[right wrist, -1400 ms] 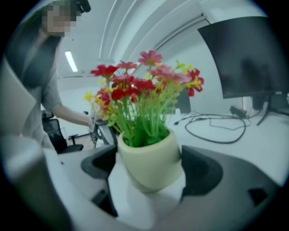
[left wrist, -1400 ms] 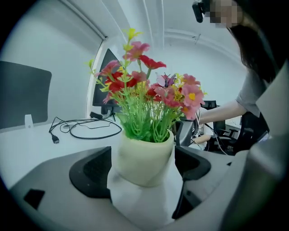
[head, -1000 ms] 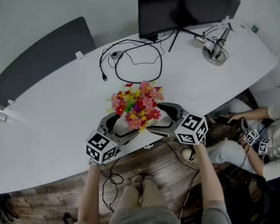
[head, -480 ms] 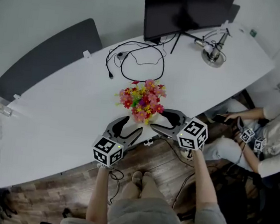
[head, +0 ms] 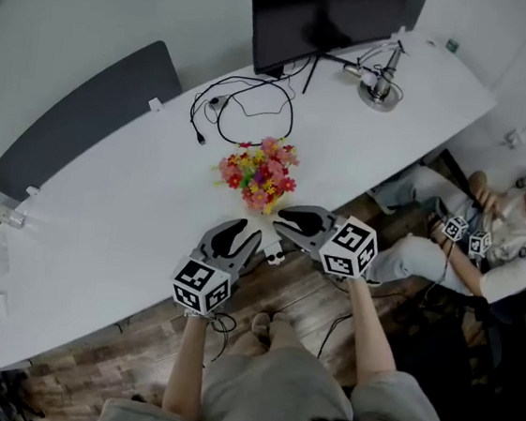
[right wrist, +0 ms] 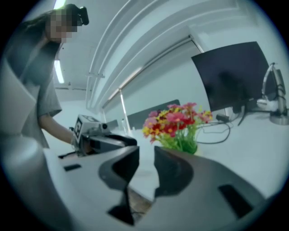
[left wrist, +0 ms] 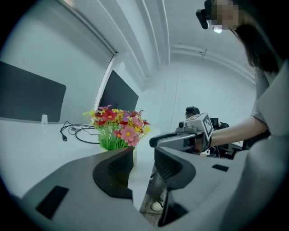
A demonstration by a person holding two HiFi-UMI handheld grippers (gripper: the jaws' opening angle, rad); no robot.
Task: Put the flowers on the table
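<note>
A small bunch of red, pink and yellow flowers (head: 258,171) with green stems stands upright on the white table (head: 133,190), a little in from its near edge. My left gripper (head: 244,234) and right gripper (head: 285,222) hover at that edge, both apart from the flowers. In the left gripper view the flowers (left wrist: 118,128) stand beyond my left gripper (left wrist: 143,155), whose jaws are closing with nothing between them. In the right gripper view the flowers (right wrist: 178,124) stand behind my right gripper (right wrist: 146,160), which is also closing on nothing, a narrow gap left.
A dark monitor (head: 323,14) stands at the table's far side, with a looped black cable (head: 241,113) in front and a desk lamp (head: 380,77) to its right. A dark panel (head: 75,117) lies beyond the table. A person (head: 516,224) sits at the right.
Both grippers let go of the flowers and drew back toward the table's near edge, their jaws narrowing. The flowers stay standing on the table.
</note>
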